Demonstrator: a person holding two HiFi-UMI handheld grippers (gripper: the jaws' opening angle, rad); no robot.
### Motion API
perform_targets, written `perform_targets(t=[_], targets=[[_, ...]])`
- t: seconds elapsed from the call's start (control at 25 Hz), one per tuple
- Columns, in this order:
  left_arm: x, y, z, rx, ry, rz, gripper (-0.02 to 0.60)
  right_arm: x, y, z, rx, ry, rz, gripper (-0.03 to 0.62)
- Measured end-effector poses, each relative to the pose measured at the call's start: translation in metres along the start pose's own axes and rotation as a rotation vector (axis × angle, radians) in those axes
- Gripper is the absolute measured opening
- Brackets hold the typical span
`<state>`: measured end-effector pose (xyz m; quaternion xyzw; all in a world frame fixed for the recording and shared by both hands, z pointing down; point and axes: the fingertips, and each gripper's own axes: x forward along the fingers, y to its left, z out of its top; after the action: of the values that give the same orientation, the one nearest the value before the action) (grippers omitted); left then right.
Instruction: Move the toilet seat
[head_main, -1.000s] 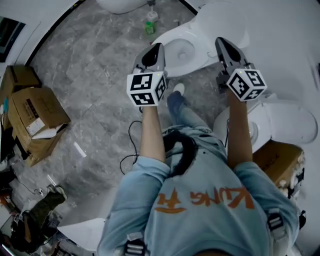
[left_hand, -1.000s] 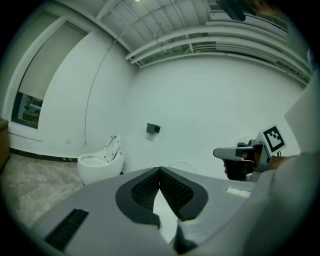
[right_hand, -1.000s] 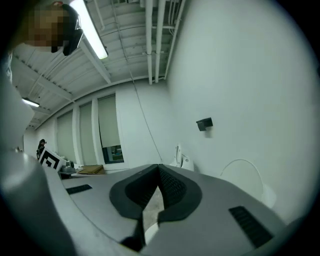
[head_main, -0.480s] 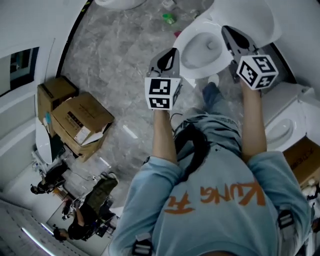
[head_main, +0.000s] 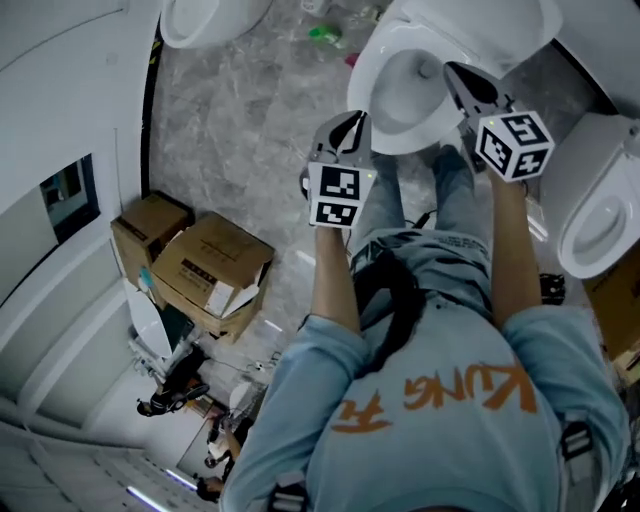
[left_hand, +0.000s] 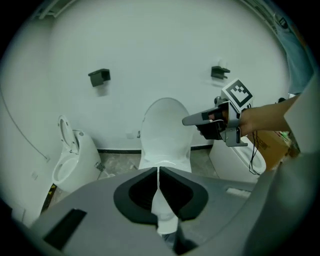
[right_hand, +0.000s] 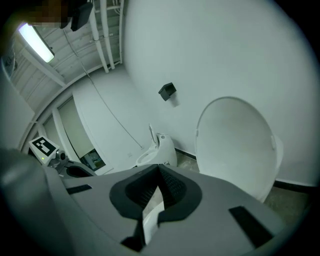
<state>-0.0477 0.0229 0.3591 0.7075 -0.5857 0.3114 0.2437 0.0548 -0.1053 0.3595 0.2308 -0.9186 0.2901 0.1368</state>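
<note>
L gripper (head_main: 350, 122): jaws together, nothing btwn them. It hovers just off the rim of the white ceramic toilet bowl (head_main: 372, 60), at approx 8 o'clock of the bowl.
R gripper (head_main: 456, 72): jaws also together, empty, over the rim at approx 3 o'clock.
White oval plastic toilet seat (left_hand: 165, 127) is raised, upright against the white wall at the bowl's 12 o'clock. Can't separate seat from lid. It's dead ahead at 12 in the L gripper view and off at approx 2 o'clock in the R gripper view. Neither gripper touches it.
Head view: 2 brown cardboard boxes (head_main: 215, 275) at the person's 9 o'clock on the grey marble-pattern floor (head_main: 230, 150). A 2nd white toilet (head_main: 600, 210) sits at approx 4 o'clock of the R gripper, well apart.
</note>
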Motion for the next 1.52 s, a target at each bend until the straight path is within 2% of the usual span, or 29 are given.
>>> perform_targets(t=[0.16, 0.36, 0.6, 0.76, 0.92, 1.08, 1.28, 1.44, 1.52], targets=[[0.020, -0.002, -0.023, 0.084, 0.059, -0.121, 0.003, 0.004, -0.003, -0.038, 0.038, 0.043, -0.074, -0.002], [0.052, 0.023, -0.052, 0.191, 0.105, -0.190, 0.003, 0.019, 0.015, -0.089, 0.068, 0.091, -0.122, -0.002], [0.084, 0.022, -0.112, 0.318, 0.169, -0.370, 0.003, 0.040, 0.024, -0.147, 0.101, 0.108, -0.202, -0.002], [0.103, 0.019, -0.147, 0.383, 0.207, -0.466, 0.003, 0.054, 0.024, -0.181, 0.069, 0.158, -0.231, -0.002], [0.124, 0.010, -0.187, 0.450, 0.258, -0.545, 0.003, 0.064, 0.022, -0.222, 0.024, 0.234, -0.221, -0.002], [0.144, 0.007, -0.222, 0.481, 0.302, -0.616, 0.003, 0.074, 0.019, -0.264, 0.039, 0.292, -0.217, 0.000], [0.163, 0.008, -0.260, 0.542, 0.340, -0.667, 0.003, 0.091, 0.026, -0.306, 0.023, 0.363, -0.167, 0.002], [0.174, 0.004, -0.276, 0.616, 0.351, -0.717, 0.009, 0.103, 0.034, -0.337, -0.003, 0.429, -0.107, 0.103], [0.175, 0.001, -0.285, 0.652, 0.370, -0.762, 0.060, 0.111, 0.042, -0.348, -0.029, 0.468, -0.067, 0.147]])
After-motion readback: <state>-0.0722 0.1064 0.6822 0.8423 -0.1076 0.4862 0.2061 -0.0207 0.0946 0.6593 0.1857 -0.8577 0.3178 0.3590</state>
